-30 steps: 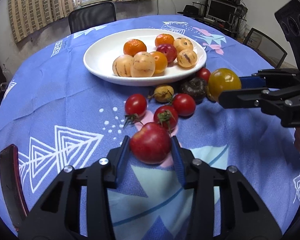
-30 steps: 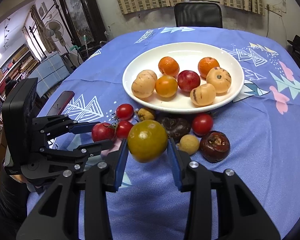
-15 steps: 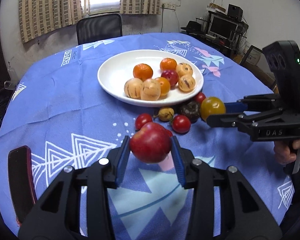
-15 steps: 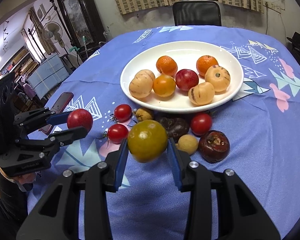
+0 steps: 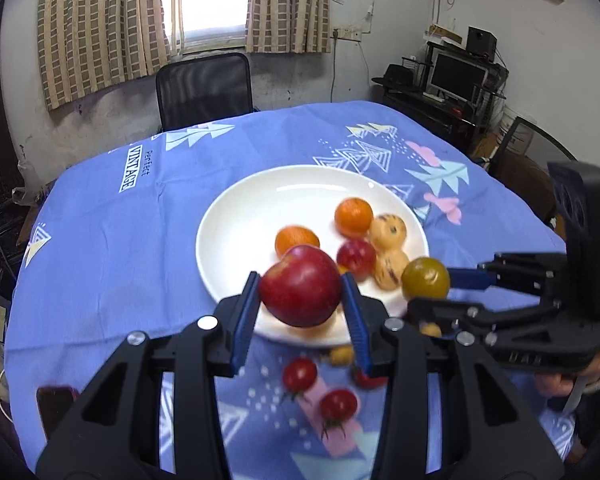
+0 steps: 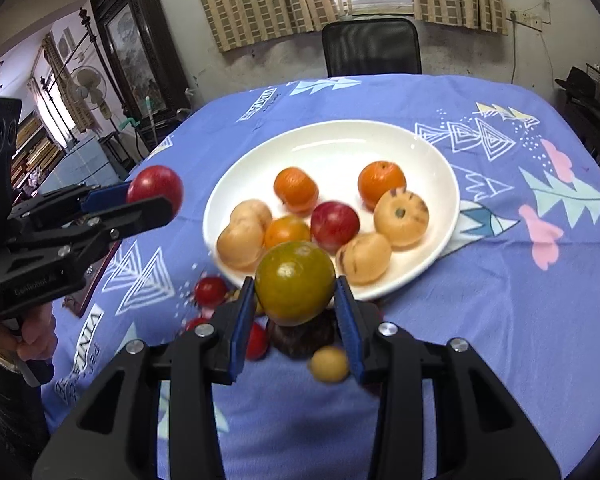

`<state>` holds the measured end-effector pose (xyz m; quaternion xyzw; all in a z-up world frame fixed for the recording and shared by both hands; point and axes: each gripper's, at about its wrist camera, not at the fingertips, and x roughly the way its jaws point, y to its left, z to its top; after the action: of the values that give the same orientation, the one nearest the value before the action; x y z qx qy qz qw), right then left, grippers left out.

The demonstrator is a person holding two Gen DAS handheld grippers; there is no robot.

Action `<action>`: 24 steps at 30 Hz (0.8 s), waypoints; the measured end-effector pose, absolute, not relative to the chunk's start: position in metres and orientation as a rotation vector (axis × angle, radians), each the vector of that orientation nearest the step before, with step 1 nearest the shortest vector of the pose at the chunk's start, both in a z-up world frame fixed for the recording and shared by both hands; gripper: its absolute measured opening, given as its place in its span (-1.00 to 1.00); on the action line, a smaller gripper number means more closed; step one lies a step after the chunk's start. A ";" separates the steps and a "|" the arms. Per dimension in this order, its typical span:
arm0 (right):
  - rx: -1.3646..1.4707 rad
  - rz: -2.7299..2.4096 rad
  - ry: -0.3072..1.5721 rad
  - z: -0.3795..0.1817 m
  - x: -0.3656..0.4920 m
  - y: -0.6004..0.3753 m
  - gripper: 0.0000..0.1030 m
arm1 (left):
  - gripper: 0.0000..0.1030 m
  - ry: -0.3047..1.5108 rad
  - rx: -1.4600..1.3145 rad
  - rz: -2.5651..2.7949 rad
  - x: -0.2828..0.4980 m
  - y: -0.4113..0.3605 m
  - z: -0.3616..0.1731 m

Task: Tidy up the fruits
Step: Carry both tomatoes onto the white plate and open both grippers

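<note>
Holding a red apple [image 5: 300, 291] between closed blue pads, the left gripper [image 5: 300, 308] hangs above the near rim of the white plate [image 5: 236, 224]. Beside it, the right gripper [image 6: 296, 300] clamps a yellow-green fruit [image 6: 295, 282] over that same edge. Releasing here risks either fruit striking the crowded pile, rolling off the rim onto the blue tablecloth [image 5: 112, 240], or the grippers colliding.
</note>
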<state>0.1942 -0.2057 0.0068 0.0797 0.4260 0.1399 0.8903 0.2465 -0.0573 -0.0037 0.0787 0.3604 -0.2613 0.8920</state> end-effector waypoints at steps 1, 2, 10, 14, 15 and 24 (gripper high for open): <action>0.169 0.283 0.883 0.005 0.201 -0.206 -0.23 | -0.20 0.756 0.152 -0.535 0.258 -0.062 -0.005; 0.170 0.280 0.883 0.004 0.206 -0.206 -0.23 | -0.20 0.766 0.148 -0.533 0.267 -0.066 -0.008; 0.159 0.280 0.904 -0.010 0.232 -0.201 -0.23 | -0.20 0.862 0.135 -0.457 0.332 -0.080 -0.043; 0.129 0.287 0.896 -0.013 0.236 -0.197 -0.23 | -0.19 0.889 0.124 -0.432 0.344 -0.078 -0.056; 0.131 0.290 0.897 -0.013 0.238 -0.197 -0.22 | -0.12 0.886 0.127 -0.422 0.344 -0.077 -0.057; 0.136 0.297 0.850 0.002 0.230 -0.199 -0.07 | 0.83 0.751 0.127 -0.377 0.316 -0.066 -0.019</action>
<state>0.2299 -0.1995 0.0024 0.0656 0.4105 0.1434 0.8981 0.3159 -0.0664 -0.0192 0.0617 0.3645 -0.1829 0.9110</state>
